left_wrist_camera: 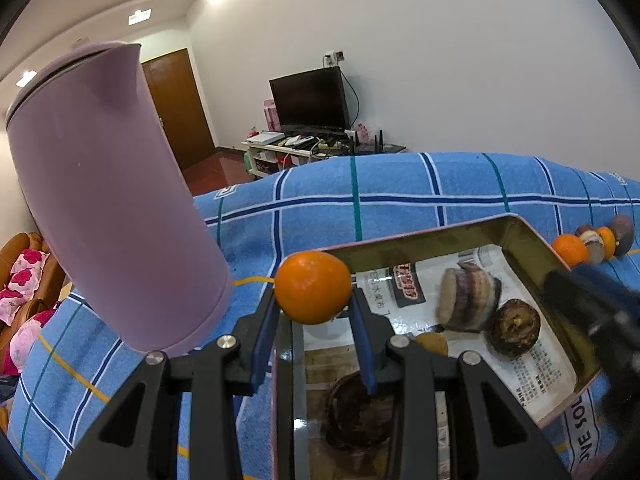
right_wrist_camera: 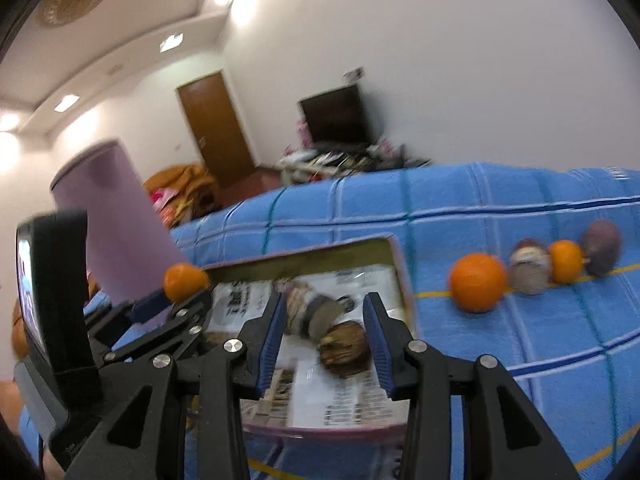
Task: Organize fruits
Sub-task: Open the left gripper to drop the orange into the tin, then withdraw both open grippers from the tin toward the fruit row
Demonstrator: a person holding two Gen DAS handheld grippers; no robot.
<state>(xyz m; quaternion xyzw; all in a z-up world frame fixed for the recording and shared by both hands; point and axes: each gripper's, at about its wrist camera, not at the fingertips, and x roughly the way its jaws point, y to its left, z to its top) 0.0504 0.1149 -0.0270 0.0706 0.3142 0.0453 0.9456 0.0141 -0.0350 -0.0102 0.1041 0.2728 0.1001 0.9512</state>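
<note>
L gripper [left_wrist_camera: 314, 312] clamps orange [left_wrist_camera: 313, 287] over tin [left_wrist_camera: 532, 236]; R gripper [right_wrist_camera: 325, 322] jaws apart, empty. Approx 4 fruits [right_wrist_camera: 532, 266] left on blanket [right_wrist_camera: 500, 208].

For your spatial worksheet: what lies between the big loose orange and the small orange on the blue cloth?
A brownish-purple round fruit, touching both the big orange and small orange; right wrist view.

small orange [left_wrist_camera: 313, 287] pinched above tin's [left_wrist_camera: 420, 235] near corner; brown fruits [left_wrist_camera: 515, 333] inside, four more [right_wrist_camera: 477, 282] rowed beyond.
</note>
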